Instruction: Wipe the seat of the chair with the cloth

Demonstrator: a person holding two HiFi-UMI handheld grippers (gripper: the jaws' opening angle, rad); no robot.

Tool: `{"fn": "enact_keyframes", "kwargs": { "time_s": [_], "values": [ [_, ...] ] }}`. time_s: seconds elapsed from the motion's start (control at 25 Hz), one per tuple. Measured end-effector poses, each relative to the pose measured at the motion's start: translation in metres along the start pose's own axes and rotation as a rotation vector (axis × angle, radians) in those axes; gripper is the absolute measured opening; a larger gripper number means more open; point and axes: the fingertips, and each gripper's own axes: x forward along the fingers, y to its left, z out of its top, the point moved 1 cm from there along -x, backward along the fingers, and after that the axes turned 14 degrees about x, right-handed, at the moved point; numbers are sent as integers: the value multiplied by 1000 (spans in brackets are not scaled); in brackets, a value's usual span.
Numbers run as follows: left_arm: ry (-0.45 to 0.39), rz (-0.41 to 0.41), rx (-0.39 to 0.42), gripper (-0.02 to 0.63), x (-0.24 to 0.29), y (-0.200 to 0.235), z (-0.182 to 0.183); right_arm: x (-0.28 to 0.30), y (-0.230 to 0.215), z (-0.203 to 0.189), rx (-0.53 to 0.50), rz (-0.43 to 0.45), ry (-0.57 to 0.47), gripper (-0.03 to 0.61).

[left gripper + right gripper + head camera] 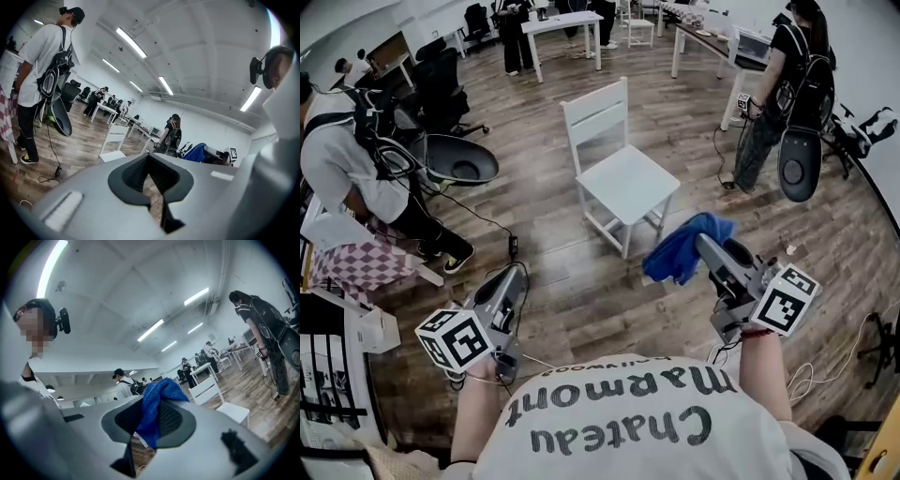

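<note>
A white wooden chair point(619, 178) stands on the wood floor ahead of me, its seat bare. My right gripper point(705, 246) is shut on a blue cloth point(682, 248), held in the air to the right of and nearer than the chair's front corner. In the right gripper view the cloth point(154, 411) bunches between the jaws, with the chair point(220, 397) off to the right. My left gripper point(517, 278) is held low at the left, shut with nothing in it. The left gripper view shows the chair point(112, 143) far off and the cloth point(198, 153) at the right.
A person in a white shirt with a backpack point(347, 178) stands at the left beside a dark round dish point(455, 159). Another person in black point(778, 84) stands at the right by a table point(712, 42). Cables point(502, 234) run across the floor.
</note>
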Motion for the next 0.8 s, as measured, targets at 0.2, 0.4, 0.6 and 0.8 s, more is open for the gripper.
{"fn": "enact_keyframes", "kwargs": {
  "time_s": [0.2, 0.4, 0.6, 0.8],
  "values": [
    [3, 23, 1, 9, 26, -14, 1, -9, -29, 14, 0, -3, 24, 81],
    [-44, 67, -18, 9, 55, -29, -9, -25, -61, 32, -26, 9, 48, 81],
    [-95, 155, -102, 9, 79, -33, -22, -38, -85, 54, -41, 68, 17, 81],
    [-70, 159, -44, 9, 105, -40, -27, -43, -121, 53, -3, 91, -15, 83]
  ]
}}
